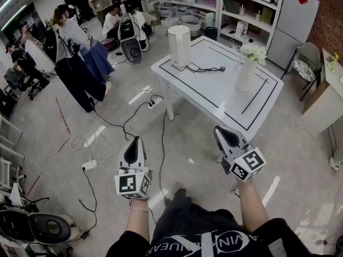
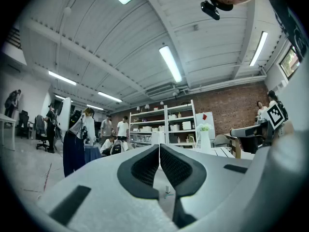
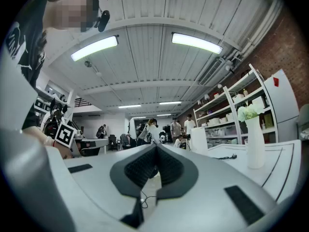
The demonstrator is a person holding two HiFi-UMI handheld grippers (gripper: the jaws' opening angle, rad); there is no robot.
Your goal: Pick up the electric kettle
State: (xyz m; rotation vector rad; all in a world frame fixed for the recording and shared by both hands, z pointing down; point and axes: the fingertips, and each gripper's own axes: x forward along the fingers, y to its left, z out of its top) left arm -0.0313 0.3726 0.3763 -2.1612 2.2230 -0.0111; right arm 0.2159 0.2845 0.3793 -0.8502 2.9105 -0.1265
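On the table (image 1: 214,90), kettle (image 1: 179,46) stands well beyond clenched left tool (image 1: 134,141), clenched right tool (image 1: 222,131).

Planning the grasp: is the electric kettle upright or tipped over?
Upright: the electric kettle stands vertical on the white table.

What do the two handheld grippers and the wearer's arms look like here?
Both the left gripper and right gripper are pale grey tapered shells with black textured pads inside. Each has a white cube with black square markers at the rear. The forearms are uncovered; the top is dark with white lettering.
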